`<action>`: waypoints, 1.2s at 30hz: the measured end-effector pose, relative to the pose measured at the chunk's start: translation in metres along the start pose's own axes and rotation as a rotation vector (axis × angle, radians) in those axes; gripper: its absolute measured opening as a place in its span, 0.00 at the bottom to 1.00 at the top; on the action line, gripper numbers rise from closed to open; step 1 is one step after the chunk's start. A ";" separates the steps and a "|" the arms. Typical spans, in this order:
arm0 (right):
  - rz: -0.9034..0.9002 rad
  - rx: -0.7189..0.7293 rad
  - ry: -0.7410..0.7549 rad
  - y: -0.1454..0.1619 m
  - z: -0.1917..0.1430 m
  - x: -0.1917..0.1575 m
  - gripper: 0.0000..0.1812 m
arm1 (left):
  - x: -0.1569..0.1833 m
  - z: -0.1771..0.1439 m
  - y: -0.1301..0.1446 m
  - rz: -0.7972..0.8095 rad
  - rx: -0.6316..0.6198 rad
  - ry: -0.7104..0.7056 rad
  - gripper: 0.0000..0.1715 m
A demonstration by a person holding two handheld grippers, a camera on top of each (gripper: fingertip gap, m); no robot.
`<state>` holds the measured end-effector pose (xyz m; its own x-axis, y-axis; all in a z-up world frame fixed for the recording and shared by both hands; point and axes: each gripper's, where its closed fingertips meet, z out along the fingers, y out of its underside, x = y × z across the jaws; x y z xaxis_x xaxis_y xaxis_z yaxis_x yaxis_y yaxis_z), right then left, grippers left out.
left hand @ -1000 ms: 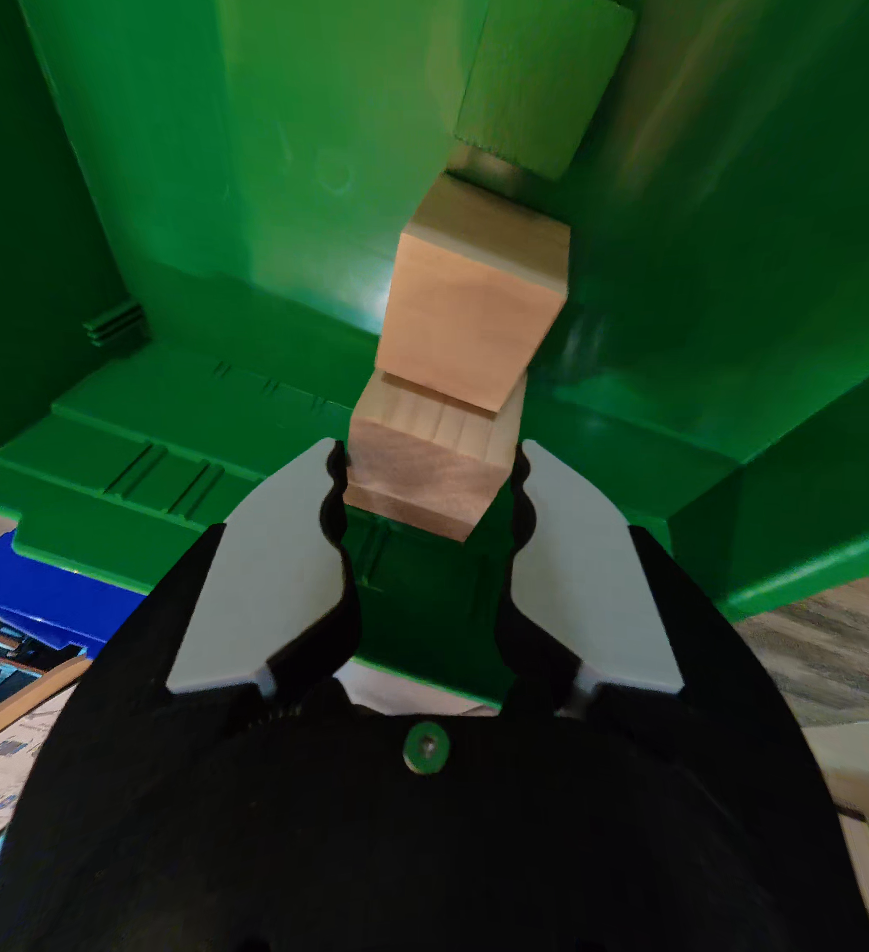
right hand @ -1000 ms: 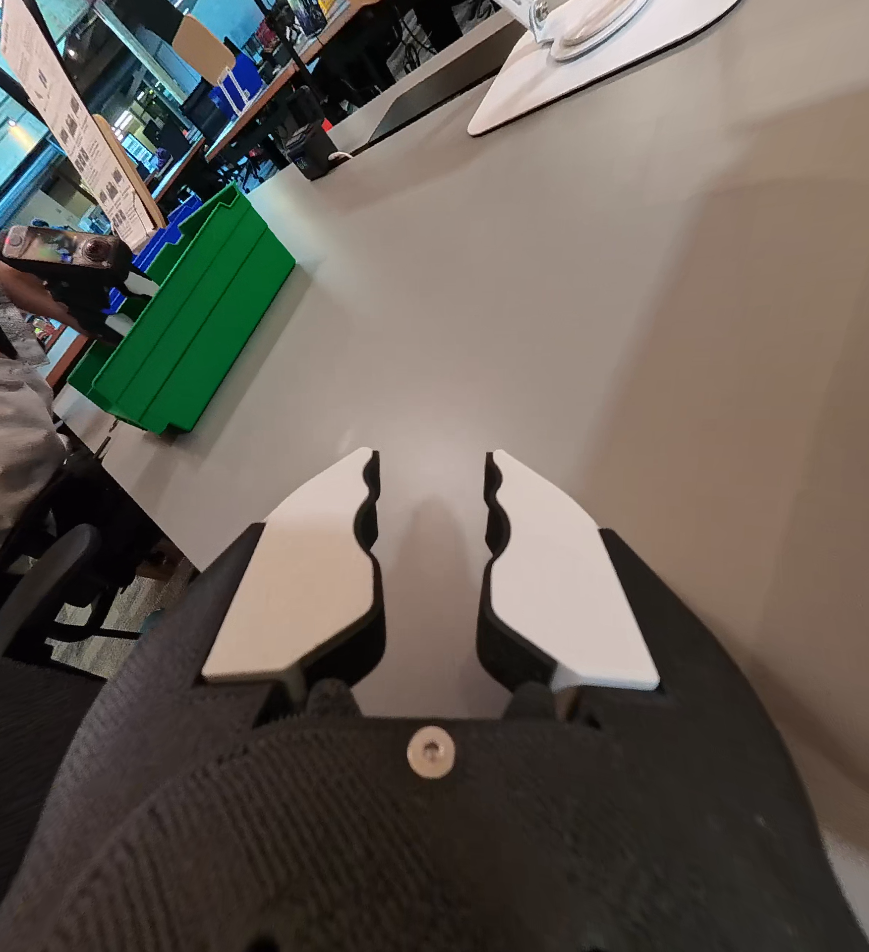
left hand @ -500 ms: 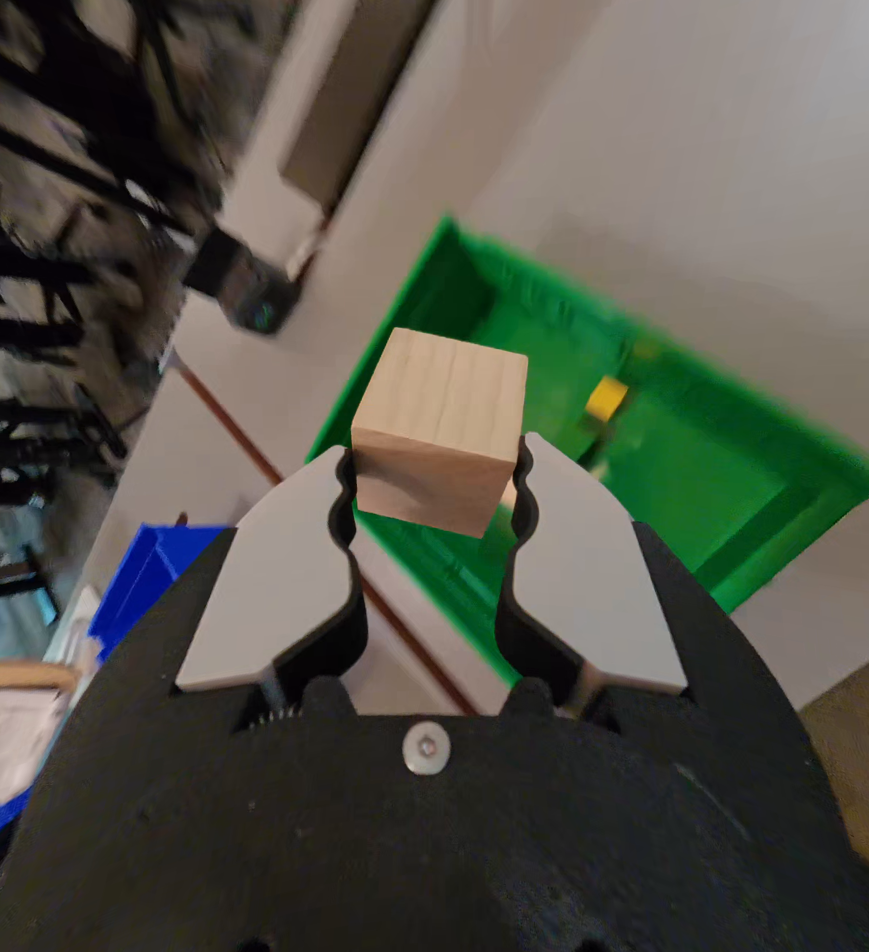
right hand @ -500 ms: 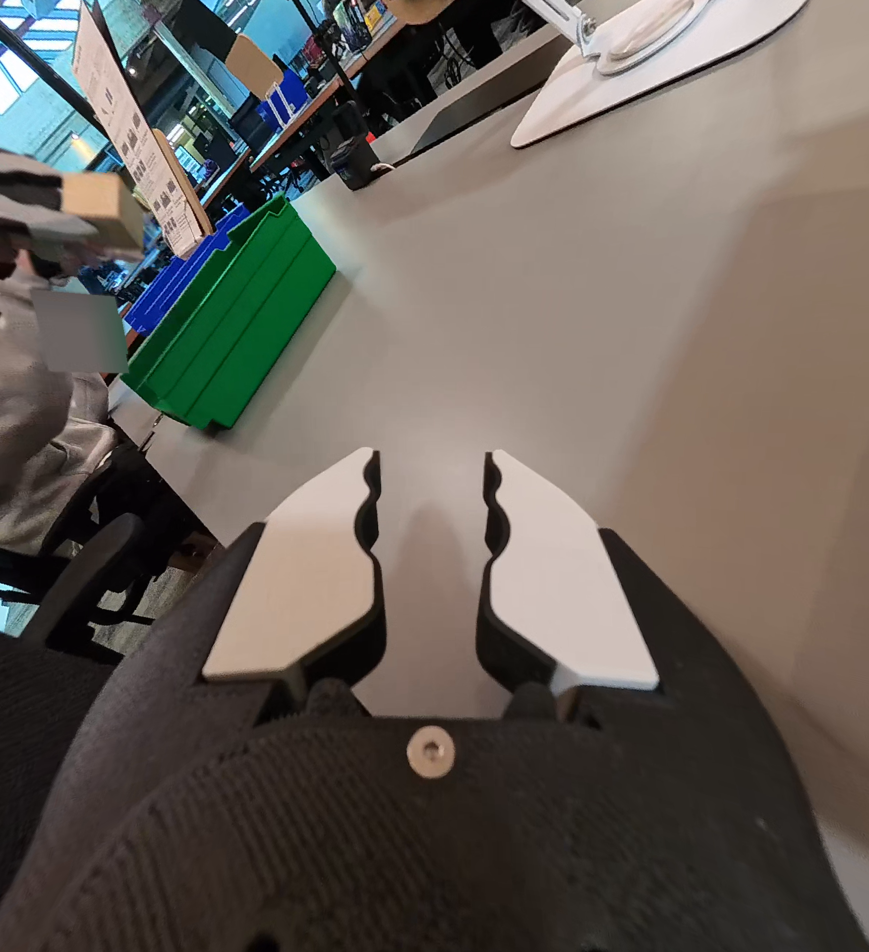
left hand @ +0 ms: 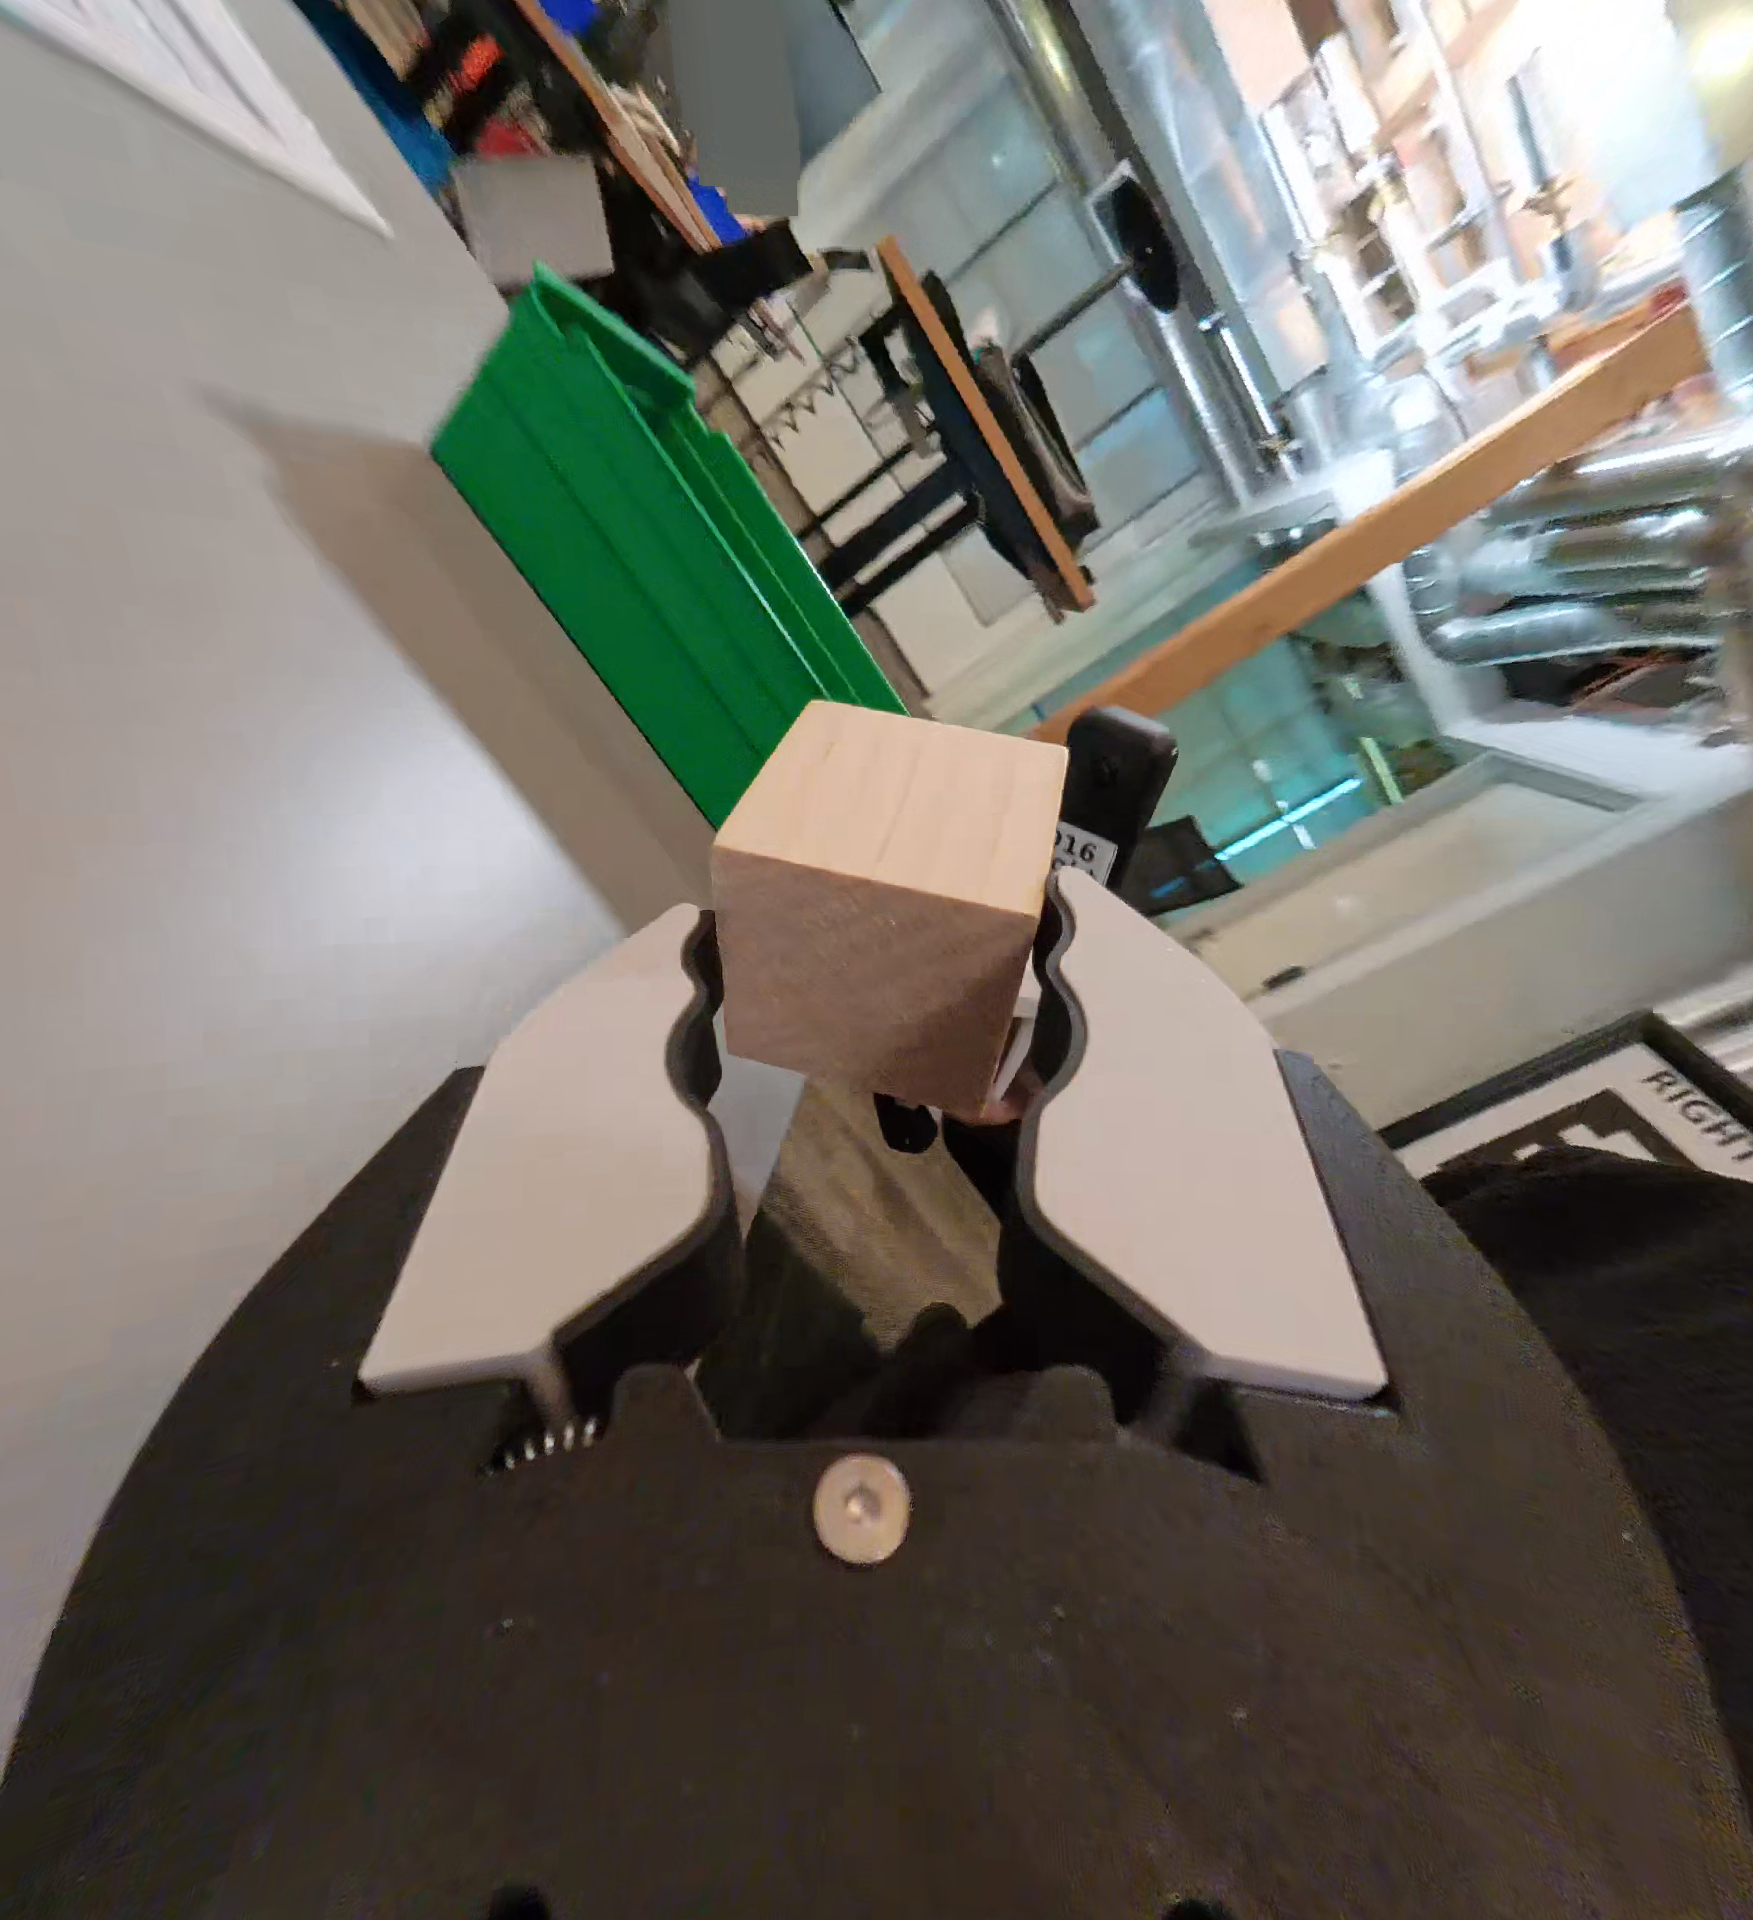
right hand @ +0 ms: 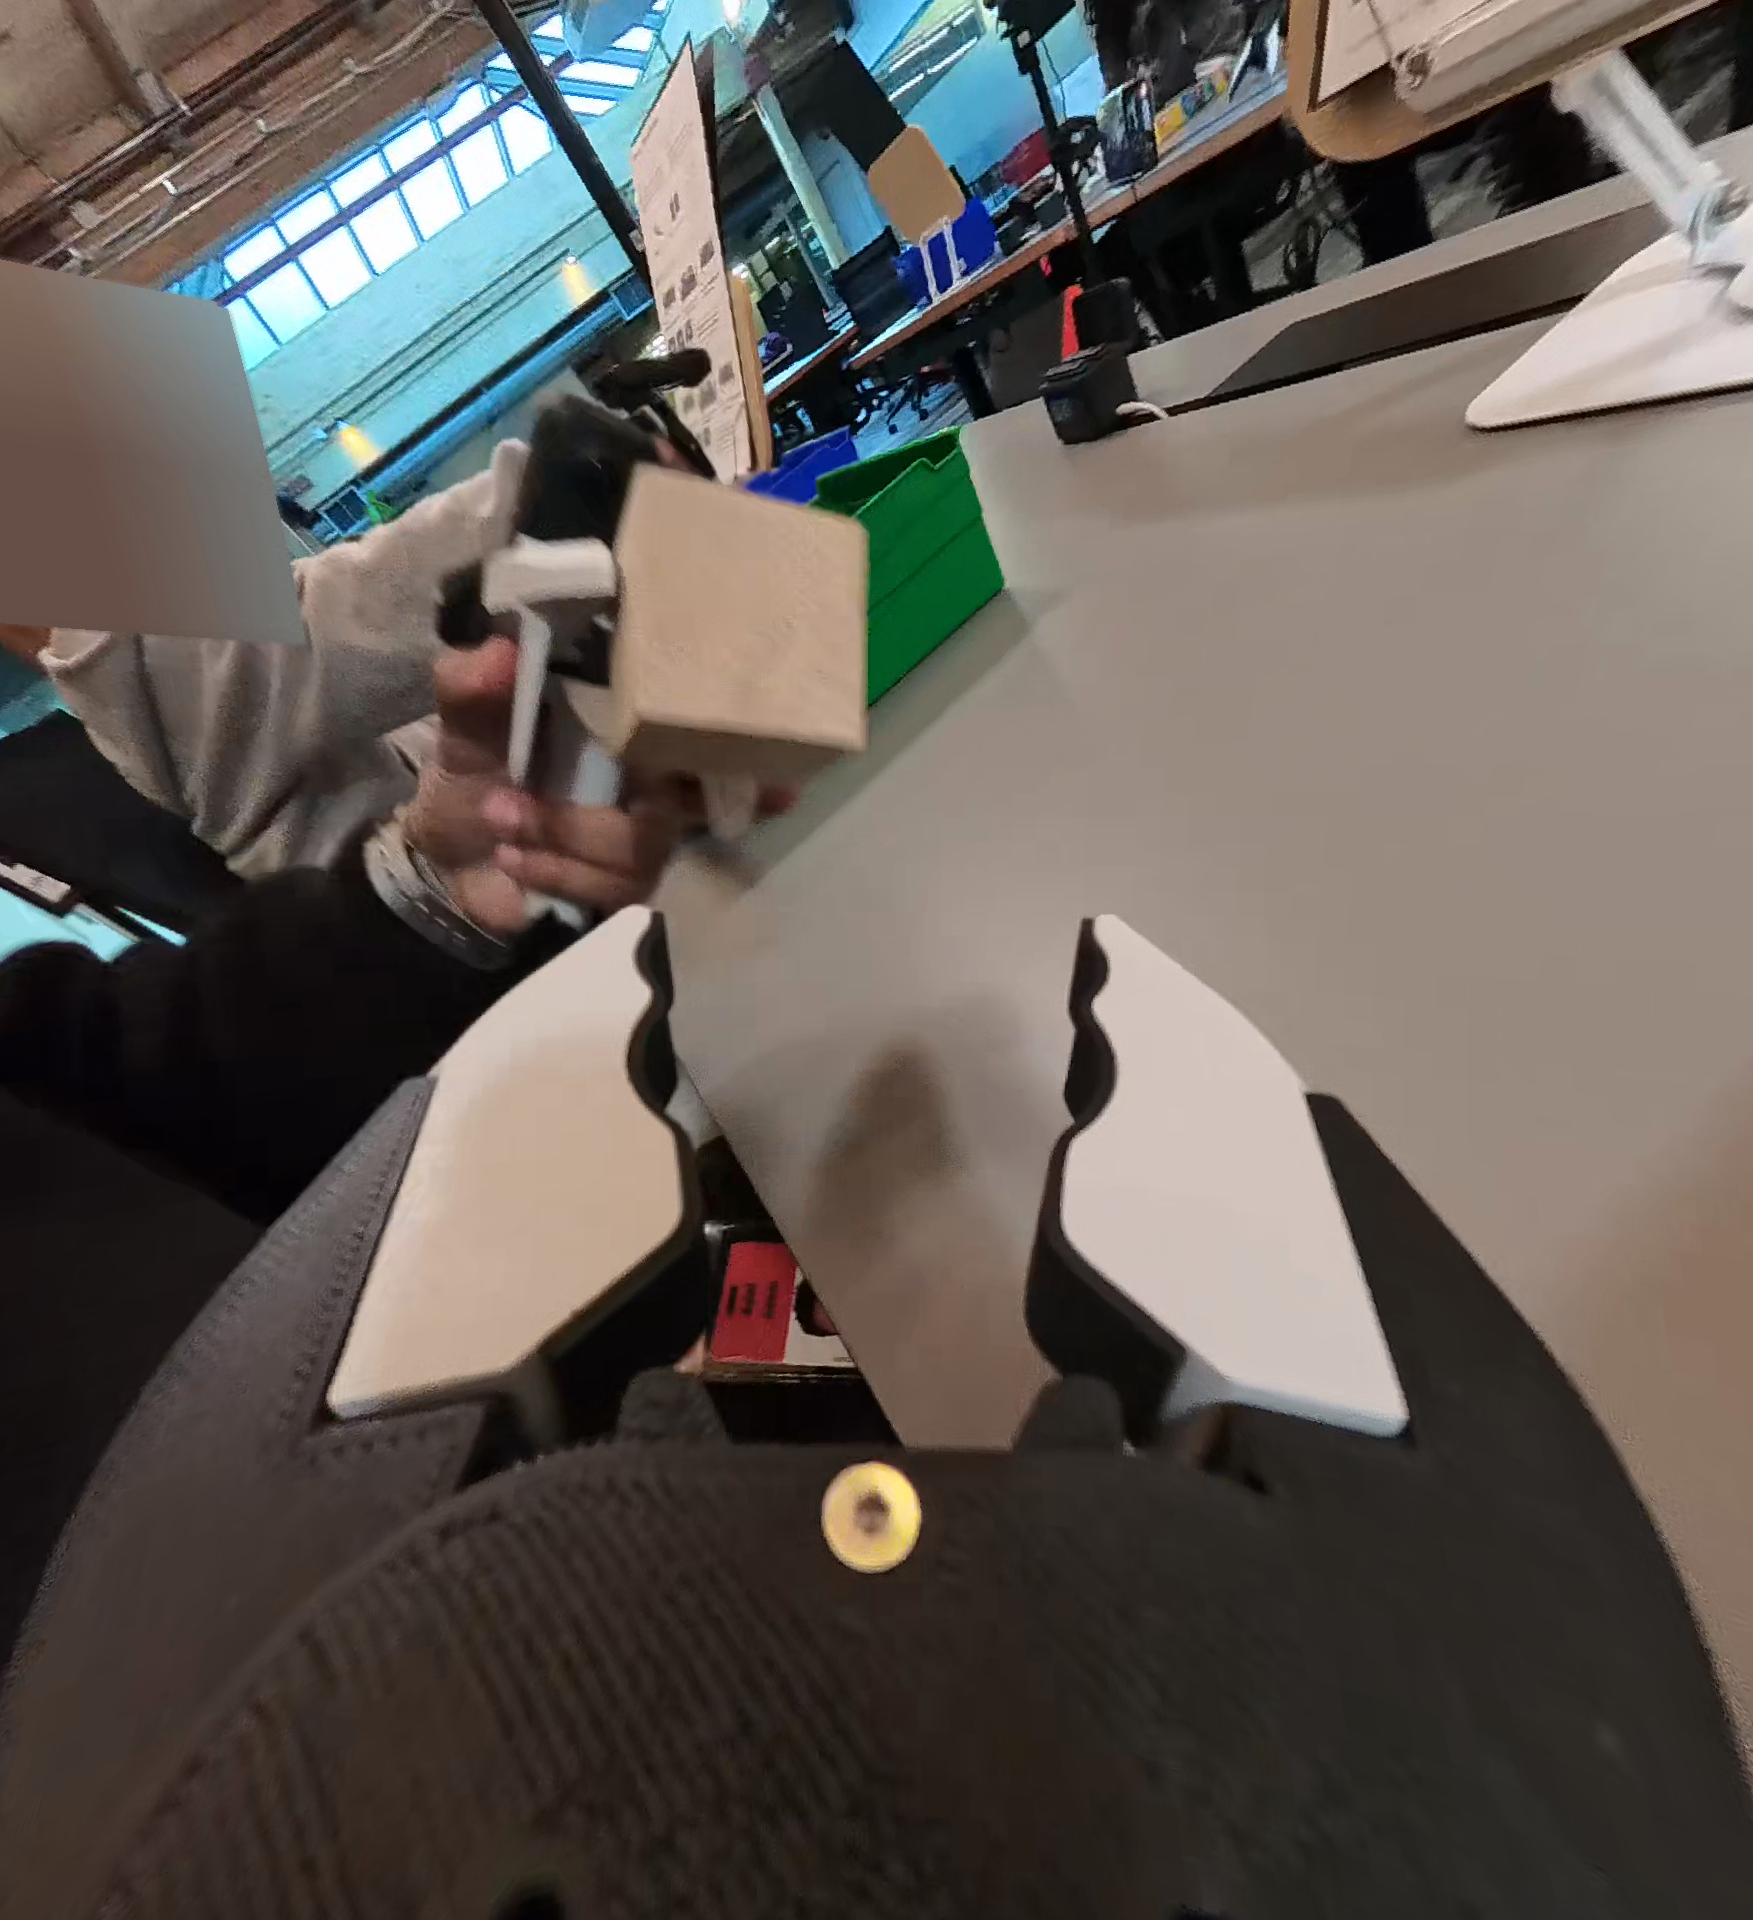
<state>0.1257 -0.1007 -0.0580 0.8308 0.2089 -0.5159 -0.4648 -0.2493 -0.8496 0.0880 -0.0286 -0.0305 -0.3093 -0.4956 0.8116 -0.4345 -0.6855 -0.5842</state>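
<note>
My left gripper [left hand: 880,935] is shut on a plain wooden cube [left hand: 877,914] and holds it in the air, off the grey table [left hand: 176,831]. The green bin [left hand: 643,551] stands behind the cube on the table. In the right wrist view the same cube [right hand: 742,634] shows in the left gripper [right hand: 602,665], held by a hand [right hand: 539,831] up and to the left of my right gripper [right hand: 870,961]. My right gripper is open and empty, low over the grey table [right hand: 1371,779] near its front edge. Part of the right gripper's body [left hand: 1682,1299] shows in the left wrist view.
The green bin [right hand: 919,561] sits at the table's left edge with a blue bin [right hand: 799,473] behind it. A small black device [right hand: 1085,395] and a white monitor base [right hand: 1661,343] stand at the far side. The person's sleeve [right hand: 280,686] is at the left.
My left gripper lifted the wooden cube out of the green bin and swung it towards the right gripper. My right gripper opened wider and turned towards the cube.
</note>
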 end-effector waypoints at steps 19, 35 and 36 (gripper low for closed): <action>0.216 -0.197 -0.143 0.042 0.021 -0.013 0.30 | -0.021 0.023 0.077 0.042 -0.267 0.054 0.35; 0.138 -0.127 -0.110 0.023 0.009 -0.008 0.30 | -0.012 0.026 0.083 0.131 -0.275 0.093 0.44; 0.153 -0.112 -0.117 0.020 0.008 -0.008 0.30 | -0.012 0.027 0.086 0.131 -0.288 0.093 0.45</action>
<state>0.1075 -0.1000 -0.0720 0.7087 0.2672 -0.6530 -0.5408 -0.3887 -0.7459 0.0770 -0.0955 -0.0907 -0.4487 -0.5094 0.7343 -0.6033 -0.4336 -0.6694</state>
